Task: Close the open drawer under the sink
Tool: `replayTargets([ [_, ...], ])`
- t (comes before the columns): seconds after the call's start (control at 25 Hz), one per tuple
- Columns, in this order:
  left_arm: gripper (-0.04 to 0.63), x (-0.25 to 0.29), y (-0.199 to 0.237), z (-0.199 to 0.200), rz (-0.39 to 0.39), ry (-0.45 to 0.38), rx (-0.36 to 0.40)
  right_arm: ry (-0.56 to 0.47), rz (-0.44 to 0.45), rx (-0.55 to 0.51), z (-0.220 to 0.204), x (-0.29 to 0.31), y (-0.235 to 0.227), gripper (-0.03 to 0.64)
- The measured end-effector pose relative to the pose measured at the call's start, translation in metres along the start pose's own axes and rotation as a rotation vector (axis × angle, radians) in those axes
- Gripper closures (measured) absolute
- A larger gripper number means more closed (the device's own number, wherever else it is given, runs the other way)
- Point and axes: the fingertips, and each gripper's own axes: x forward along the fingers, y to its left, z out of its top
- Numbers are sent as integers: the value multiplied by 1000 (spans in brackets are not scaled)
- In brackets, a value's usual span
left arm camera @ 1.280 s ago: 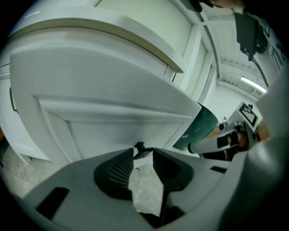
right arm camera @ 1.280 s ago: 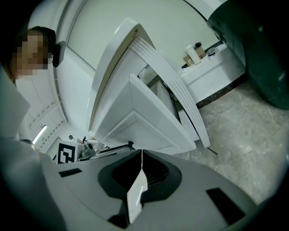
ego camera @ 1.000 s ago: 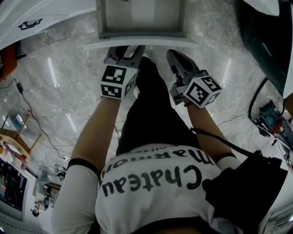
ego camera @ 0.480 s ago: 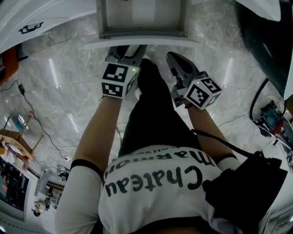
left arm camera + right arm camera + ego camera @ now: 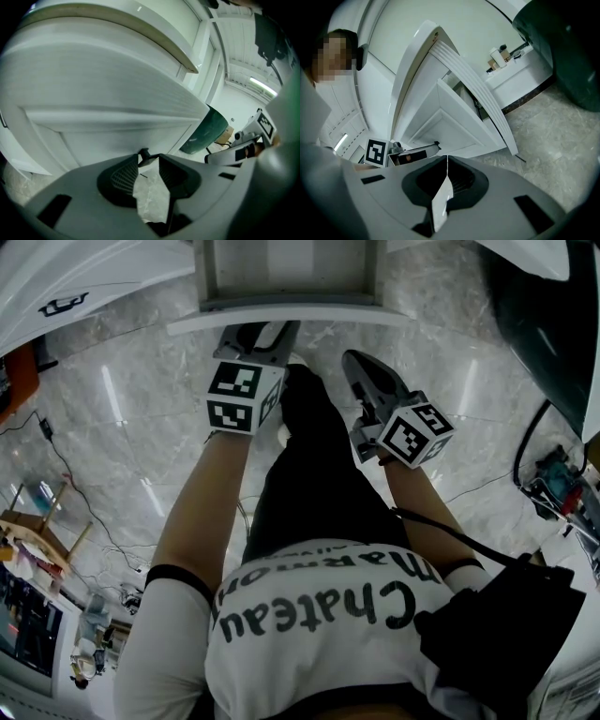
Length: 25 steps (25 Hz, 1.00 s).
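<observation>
Stands over the drawer [image 5: 309, 321], pulled out at the top of the head view, its white front jutting over the floor [image 5: 122, 399]. Holds the left gripper [image 5: 255, 337] tip-first at that front, touching or just short, hard to tell which; jaws a little apart, only floor showing in the gap. Holds the right gripper [image 5: 354, 362] lower and to the right, near the front but clear of it, jaws pressed together and empty.
</observation>
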Motion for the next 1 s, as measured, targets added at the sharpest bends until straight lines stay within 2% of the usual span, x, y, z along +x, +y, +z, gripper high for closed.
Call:
replayTargets([
  [0.36,459,9,5,6,5,40,15,-6,-14,18,0,-5,-5,604],
  [1.0,457,21,24,25,9,39,-40,-12,-33,37,5,-8,-5,604],
])
